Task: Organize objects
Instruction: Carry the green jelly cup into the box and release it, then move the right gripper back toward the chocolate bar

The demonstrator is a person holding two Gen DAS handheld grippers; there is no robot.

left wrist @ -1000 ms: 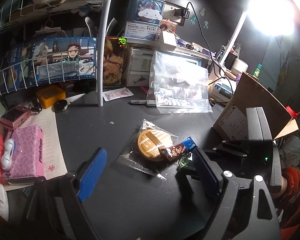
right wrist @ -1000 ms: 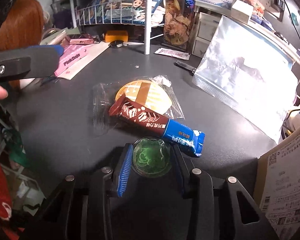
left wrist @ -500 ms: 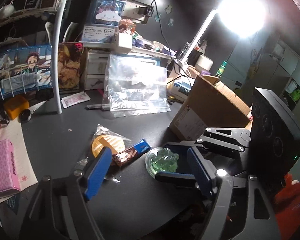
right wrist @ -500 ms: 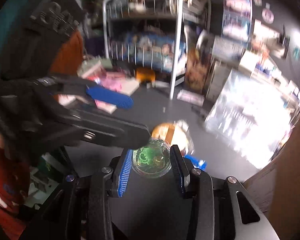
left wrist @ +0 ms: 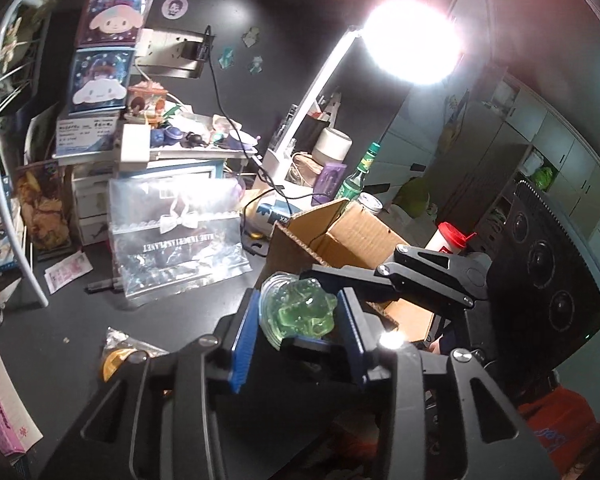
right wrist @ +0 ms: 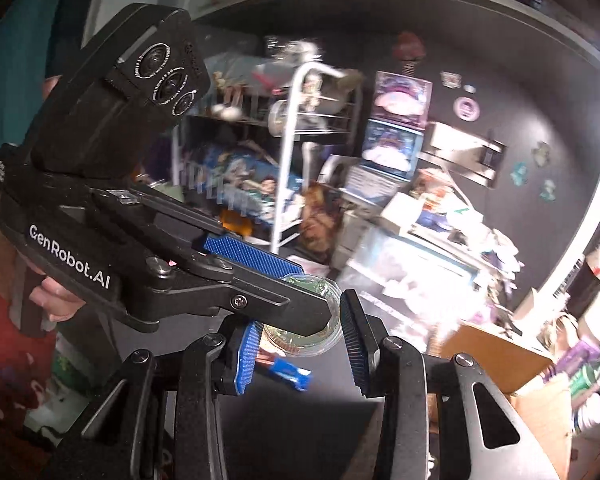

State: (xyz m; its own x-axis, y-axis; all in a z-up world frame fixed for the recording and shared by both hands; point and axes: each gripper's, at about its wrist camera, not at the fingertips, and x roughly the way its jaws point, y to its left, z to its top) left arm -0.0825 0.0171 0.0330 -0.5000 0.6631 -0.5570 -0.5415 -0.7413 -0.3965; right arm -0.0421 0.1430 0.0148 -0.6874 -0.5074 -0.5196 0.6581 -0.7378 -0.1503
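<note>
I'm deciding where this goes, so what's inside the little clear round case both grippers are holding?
Inside the clear round case sits a lumpy translucent green piece, perhaps jelly or resin. The left gripper and right gripper cover its sides, so its full shape stays hidden.

The dark surface (left wrist: 180,320) carries a clear plastic bag (left wrist: 176,240) and an open cardboard box (left wrist: 340,236) beyond the tongs, and a wrapped round snack (left wrist: 118,354) left of them.

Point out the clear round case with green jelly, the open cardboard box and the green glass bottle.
clear round case (left wrist: 298,314), left wrist view, green middle.
cardboard box (left wrist: 364,236), left wrist view, inner wall.
green glass bottle (left wrist: 354,184), left wrist view, label.
</note>
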